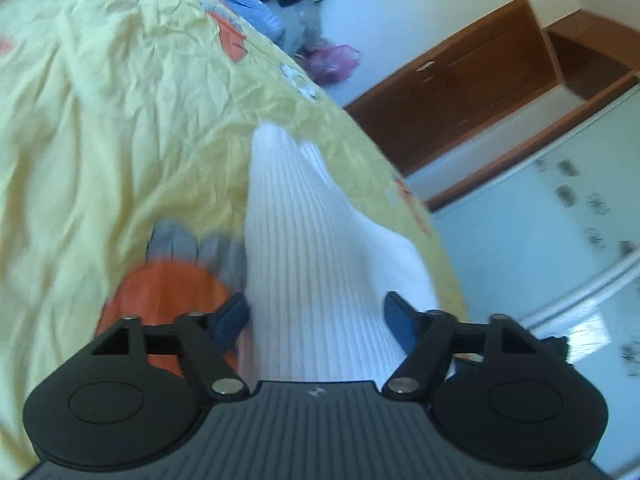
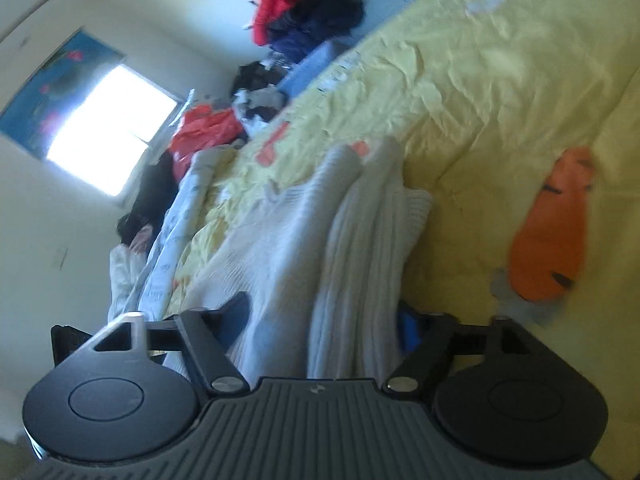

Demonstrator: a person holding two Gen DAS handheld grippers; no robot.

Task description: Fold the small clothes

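Note:
A white ribbed knit garment [image 1: 304,240] lies on the yellow bedsheet [image 1: 120,120], running away from my left gripper [image 1: 316,320]. That gripper's blue-padded jaws stand wide on either side of the cloth and do not pinch it. In the right wrist view the same white knit [image 2: 320,240] lies bunched in long folds between the wide jaws of my right gripper [image 2: 322,320], whose pads also sit apart from it. One blue fingertip [image 2: 408,328] shows at the fold's right edge.
An orange carrot print [image 2: 552,232] marks the sheet beside the garment. Piles of dark and red clothes [image 2: 304,4] lie past the bed's far end. A brown wooden cabinet [image 1: 460,92] stands beyond the bed's edge, and a bright window [image 2: 108,128] is in the wall.

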